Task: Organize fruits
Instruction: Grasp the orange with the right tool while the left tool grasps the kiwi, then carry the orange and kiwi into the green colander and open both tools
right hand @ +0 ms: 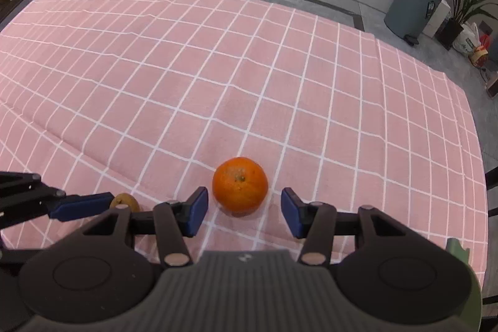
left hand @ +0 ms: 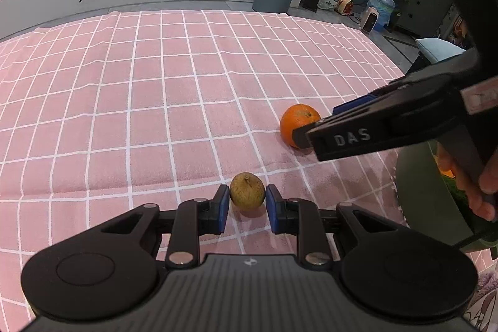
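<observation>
A dark green bowl (left hand: 417, 195) at the right edge is cut off, its contents mostly hidden behind the hand (left hand: 479, 195). The pink checked cloth (left hand: 155, 114) has much free room ahead. The left gripper (left hand: 247, 204) pinches a brownish fruit (left hand: 247, 190) (both pads touching). The orange (right hand: 240, 185) lies between the spread pads of the right gripper (right hand: 244, 212), untouched.

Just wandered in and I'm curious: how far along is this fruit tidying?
Early on. A green bowl at the cloth's edge seems to hold some fruit already, though it is mostly hidden. In hand: the left hand-held gripper has closed on the small brown fruit. The right hand-held gripper brackets the orange, pads apart. Both fruits remain on the pink cloth.
</observation>
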Available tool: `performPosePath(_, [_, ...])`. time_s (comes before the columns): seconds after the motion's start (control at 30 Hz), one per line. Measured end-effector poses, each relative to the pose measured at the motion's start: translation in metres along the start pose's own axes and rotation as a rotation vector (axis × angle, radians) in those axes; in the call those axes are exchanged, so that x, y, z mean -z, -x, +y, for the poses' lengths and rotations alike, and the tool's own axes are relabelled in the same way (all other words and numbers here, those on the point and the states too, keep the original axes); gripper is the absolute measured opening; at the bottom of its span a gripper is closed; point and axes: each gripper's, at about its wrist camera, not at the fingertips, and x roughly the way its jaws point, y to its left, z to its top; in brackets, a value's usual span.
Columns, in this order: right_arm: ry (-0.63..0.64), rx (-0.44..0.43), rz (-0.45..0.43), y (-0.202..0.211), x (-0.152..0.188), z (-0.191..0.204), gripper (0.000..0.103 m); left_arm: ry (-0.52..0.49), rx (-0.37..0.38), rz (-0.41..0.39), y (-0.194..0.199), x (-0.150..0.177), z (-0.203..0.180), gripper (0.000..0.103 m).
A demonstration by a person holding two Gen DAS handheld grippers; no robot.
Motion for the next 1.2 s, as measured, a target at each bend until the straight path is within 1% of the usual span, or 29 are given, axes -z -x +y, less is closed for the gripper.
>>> performPosePath(0.2, [-0.018,0.004,0.037,-0.017,-0.004,0.003,0.048,0.006,0.003,-0.002,-0.002,-0.002,0.001,0.028])
performPosePath(0.3, [-0.021,-0.001,0.054,-0.026,-0.005,0.006,0.04,0.008,0.003,-0.003,-0.002,-0.003,0.002,0.028])
performPosePath(0.33, [-0.021,0.0,0.058,-0.028,-0.004,0.007,0.04,0.008,0.003,-0.003,-0.002,-0.003,0.002,0.028])
performPosePath(0.53, [-0.014,0.006,0.045,-0.028,0.001,0.01,0.038,0.005,0.0,-0.002,-0.002,-0.003,0.002,0.028])
performPosePath(0.67, [-0.019,-0.004,0.02,-0.011,0.01,0.009,0.038,0.005,0.002,-0.005,-0.001,-0.003,0.001,0.028])
performPosePath(0.87, [-0.048,-0.035,-0.045,0.031,0.029,0.006,0.038,0.02,0.017,-0.011,0.005,-0.002,0.001,0.028])
performPosePath(1.0, [-0.081,-0.058,-0.094,0.063,0.045,0.002,0.038,0.029,0.03,-0.016,0.015,0.0,-0.002,0.028])
performPosePath(1.2, [-0.132,-0.07,-0.168,0.109,0.074,-0.008,0.038,0.003,0.035,-0.029,0.038,-0.001,-0.018,0.028])
